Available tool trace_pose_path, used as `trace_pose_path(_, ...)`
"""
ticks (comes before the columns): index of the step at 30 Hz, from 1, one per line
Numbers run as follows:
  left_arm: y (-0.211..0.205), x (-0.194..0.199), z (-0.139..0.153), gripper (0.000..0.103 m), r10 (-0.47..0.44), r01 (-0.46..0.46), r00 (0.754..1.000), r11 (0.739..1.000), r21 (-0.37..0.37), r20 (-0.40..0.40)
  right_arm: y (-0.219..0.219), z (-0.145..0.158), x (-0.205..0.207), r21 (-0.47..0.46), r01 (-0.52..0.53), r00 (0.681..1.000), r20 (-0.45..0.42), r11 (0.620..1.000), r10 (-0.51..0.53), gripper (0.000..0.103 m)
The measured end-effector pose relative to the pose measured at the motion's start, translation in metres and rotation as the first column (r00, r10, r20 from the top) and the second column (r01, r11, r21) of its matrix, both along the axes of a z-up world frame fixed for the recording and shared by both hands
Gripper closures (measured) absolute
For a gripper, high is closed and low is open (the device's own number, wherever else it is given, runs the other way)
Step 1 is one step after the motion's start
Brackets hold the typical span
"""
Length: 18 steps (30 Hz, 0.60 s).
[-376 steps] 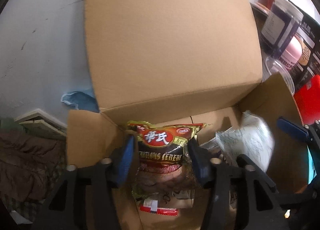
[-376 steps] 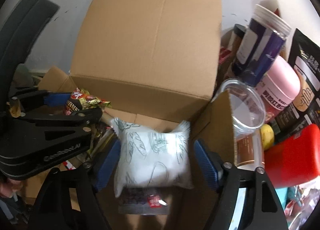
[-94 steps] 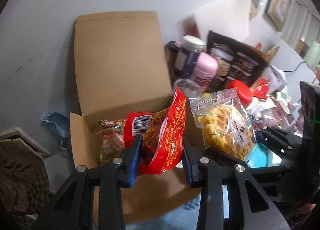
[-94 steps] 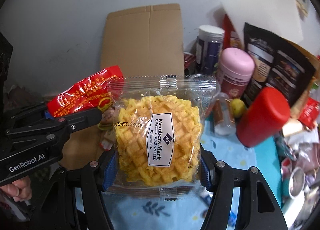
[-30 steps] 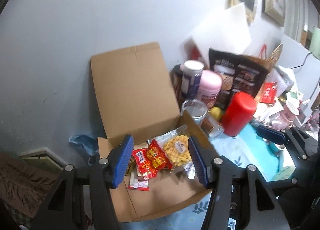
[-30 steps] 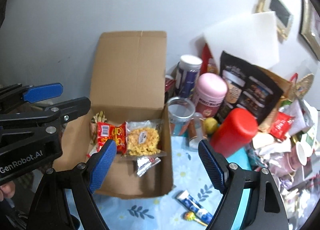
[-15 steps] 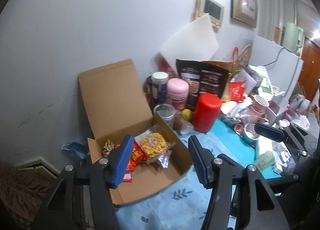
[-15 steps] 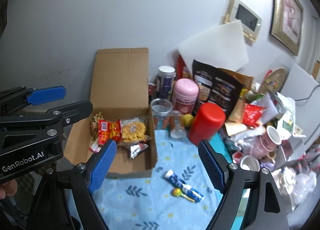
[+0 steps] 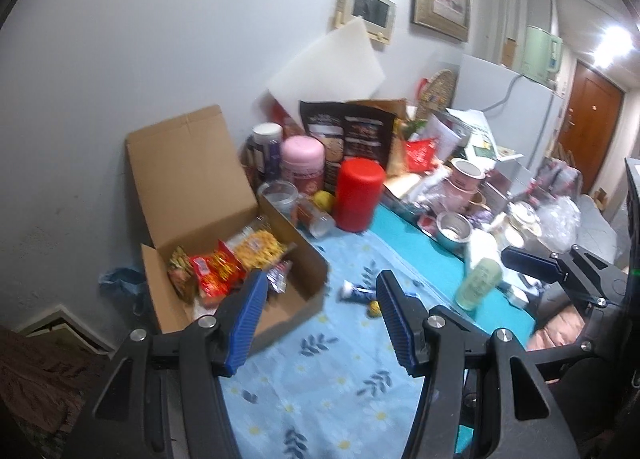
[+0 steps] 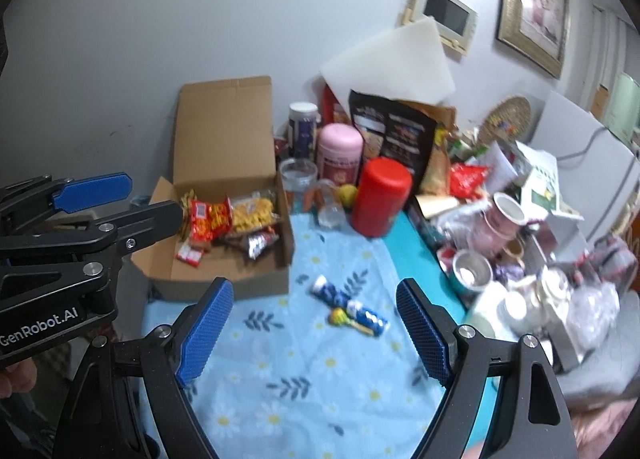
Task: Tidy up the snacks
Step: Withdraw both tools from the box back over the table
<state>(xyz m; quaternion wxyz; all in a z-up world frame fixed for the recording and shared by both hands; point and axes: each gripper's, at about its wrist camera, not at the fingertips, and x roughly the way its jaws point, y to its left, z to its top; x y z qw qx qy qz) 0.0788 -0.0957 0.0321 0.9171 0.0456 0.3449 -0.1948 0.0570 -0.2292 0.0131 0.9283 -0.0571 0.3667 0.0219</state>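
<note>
Both the left gripper [image 9: 320, 315] and the right gripper [image 10: 312, 329] hang spread and empty between picks, cardboard box [image 10: 224, 279] stocked at centre left, so next comes the blue tube [image 10: 350, 305] with the lollipop [image 10: 340, 316] on the bench [image 10: 320, 379], mid-frame.

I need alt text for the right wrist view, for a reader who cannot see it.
An open right tool, holding nothing, hovers over a floral blue cloth where a blue snack tube and lollipop lie. Behind, an open cardboard box holds snack packets.
</note>
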Motion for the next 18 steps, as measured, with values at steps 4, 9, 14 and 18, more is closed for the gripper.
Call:
trace_pose_path(4,-0.006,-0.015,-0.011,0.047,-0.032,0.032,0.999,0.999,-0.006,-0.03,-0.008,-0.011,-0.017,0.002,0.037,0.999,-0.032,0.999,-0.037,0.018)
trace_pose_path(9,-0.01,-0.026,-0.03,0.047,-0.039,0.039,0.997,0.999,-0.007,-0.073,-0.017,-0.027,-0.033,0.017,0.067,0.996,-0.065,0.998,-0.066,0.018)
trace_pose_path(14,-0.008,-0.028,-0.058,0.047,-0.005,0.004,0.992,1.0,-0.006,-0.128,-0.023,-0.047,-0.036,0.026,0.06,0.993,-0.099,0.998,-0.057,0.018)
trace_pose_path(18,-0.006,-0.022,-0.089,0.047,0.03,-0.032,0.979,0.999,-0.007,-0.201,-0.031,-0.072,-0.03,0.047,0.063,0.988,-0.144,0.997,-0.056,0.018)
